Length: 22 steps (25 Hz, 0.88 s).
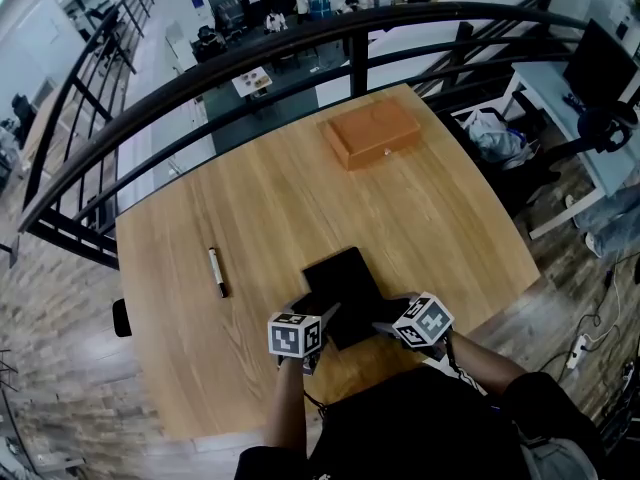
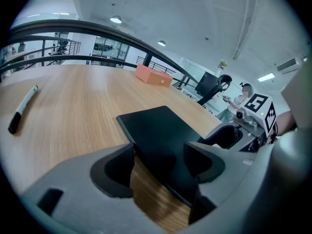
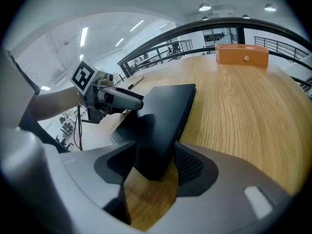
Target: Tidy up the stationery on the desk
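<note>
The bench (image 1: 190,338) is a wide slab of smooth wood, so anything released at an angle could be expected to slide. An orange box (image 1: 372,133) is set near the far edge, well apart from everything else. If it is meant to take the stationery, a long carry over open wood is called for, and a drop on the way is judged the chief risk.

The black notebook (image 1: 345,280) is at the near edge, tilted up off the wood and held only at its two near corners. The left hand-held gripper (image 2: 158,165) is closed over one corner, though how firmly cannot be judged, since little of the corner is seen between the jaws. The right hand-held gripper (image 3: 153,160) is clamped on the other corner, edge-on. With such shallow holds, the notebook could be pulled from one pair of jaws if the two are moved unevenly, and it could then swing, fall open or strike the bench.

The marker pen (image 1: 216,271) is lying loose to the left, well clear of the notebook. It could be rolled away only if swept by a careless pass.
</note>
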Tool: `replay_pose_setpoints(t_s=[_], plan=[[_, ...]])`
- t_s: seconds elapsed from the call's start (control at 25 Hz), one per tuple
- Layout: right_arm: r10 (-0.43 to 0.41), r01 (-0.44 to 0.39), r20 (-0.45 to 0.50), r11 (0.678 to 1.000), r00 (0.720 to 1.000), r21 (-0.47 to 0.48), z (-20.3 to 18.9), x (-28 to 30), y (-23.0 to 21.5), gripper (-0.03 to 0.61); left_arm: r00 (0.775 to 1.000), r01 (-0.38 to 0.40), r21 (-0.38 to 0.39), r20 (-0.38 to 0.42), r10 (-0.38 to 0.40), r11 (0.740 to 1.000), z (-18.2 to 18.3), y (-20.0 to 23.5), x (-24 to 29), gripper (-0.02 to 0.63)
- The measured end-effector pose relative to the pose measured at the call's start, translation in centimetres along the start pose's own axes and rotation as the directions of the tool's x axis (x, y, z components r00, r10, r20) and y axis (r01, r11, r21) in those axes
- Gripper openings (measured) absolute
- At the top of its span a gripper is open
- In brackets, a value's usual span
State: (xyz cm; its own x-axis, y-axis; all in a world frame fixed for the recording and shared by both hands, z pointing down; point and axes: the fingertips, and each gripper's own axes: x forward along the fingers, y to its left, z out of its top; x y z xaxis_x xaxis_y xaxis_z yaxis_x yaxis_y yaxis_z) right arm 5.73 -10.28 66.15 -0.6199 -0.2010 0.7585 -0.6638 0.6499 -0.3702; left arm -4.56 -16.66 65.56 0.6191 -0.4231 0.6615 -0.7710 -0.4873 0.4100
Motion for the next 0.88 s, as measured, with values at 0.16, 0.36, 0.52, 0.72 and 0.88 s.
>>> replay_pose_setpoints(t_s=[0.16,0.36,0.52,0.72,0.88], plan=[[-0.005,0.005,0.004,1.0,1.0,0.008,-0.1,0.2,0.2,0.259,1.0,-0.006,0.014,-0.001,0.006,1.0,-0.1,0.1,0.0,0.308],[-0.02,0.02,0.014,1.0,1.0,0.01,-0.1,0.2,0.1,0.253,1.0,0.001,0.01,0.008,-0.001,1.0,-0.1,0.1,0.0,0.308],[-0.026,0.026,0.031,0.999,0.999,0.028,0.0,0.1,-0.1,0.244,1.0,-0.003,0.024,0.008,0.003,1.0,-0.1,0.0,0.0,0.308],[-0.036,0.033,0.053,0.998,0.998,0.053,0.3,-0.2,-0.4,0.244,1.0,0.003,0.005,0.025,-0.003,1.0,0.0,0.3,-0.6,0.308],[-0.1,0.091,0.129,0.993,0.987,0.076,2.0,-1.3,-1.7,0.229,0.988,-0.022,-0.038,0.152,0.027,0.999,1.5,1.1,-2.6,0.274]])
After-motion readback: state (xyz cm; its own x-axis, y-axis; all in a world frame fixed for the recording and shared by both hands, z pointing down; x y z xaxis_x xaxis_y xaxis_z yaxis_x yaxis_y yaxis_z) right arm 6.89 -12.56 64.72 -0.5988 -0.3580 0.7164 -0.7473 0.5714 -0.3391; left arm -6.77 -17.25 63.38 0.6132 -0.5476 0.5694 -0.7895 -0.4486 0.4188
